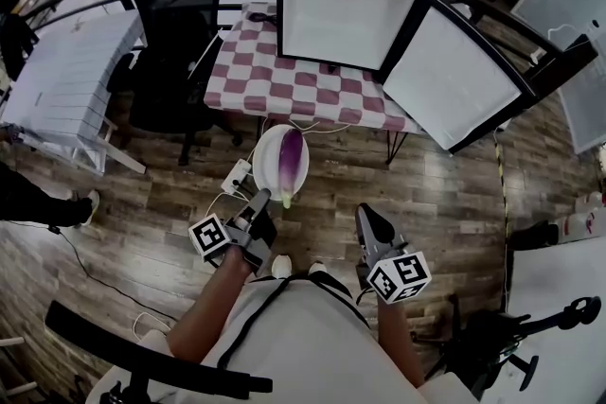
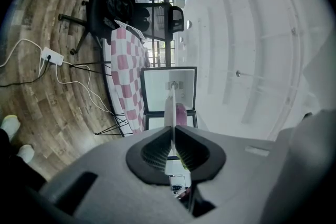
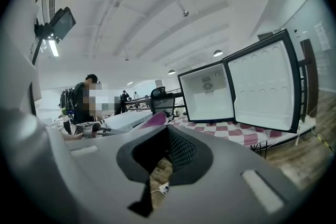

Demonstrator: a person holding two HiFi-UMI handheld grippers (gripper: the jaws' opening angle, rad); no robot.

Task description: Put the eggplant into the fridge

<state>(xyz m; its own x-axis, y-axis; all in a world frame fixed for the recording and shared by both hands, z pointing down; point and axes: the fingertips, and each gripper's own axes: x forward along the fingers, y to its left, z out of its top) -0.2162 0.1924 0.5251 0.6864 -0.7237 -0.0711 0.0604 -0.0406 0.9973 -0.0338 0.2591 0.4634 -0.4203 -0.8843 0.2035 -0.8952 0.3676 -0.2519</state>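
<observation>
A purple eggplant with a green stem lies on a white plate. My left gripper is shut on the plate's near rim and holds it over the wooden floor. In the left gripper view the plate shows edge-on between the pads, with the eggplant beside it. Ahead, a small black fridge stands on a checked table, its white inside bare and its door swung wide to the right. My right gripper is shut and empty, to the right of the plate.
A black office chair stands left of the checked table, and a white slatted table lies further left. A power strip with cables lies on the floor under the plate. People stand far off in the right gripper view.
</observation>
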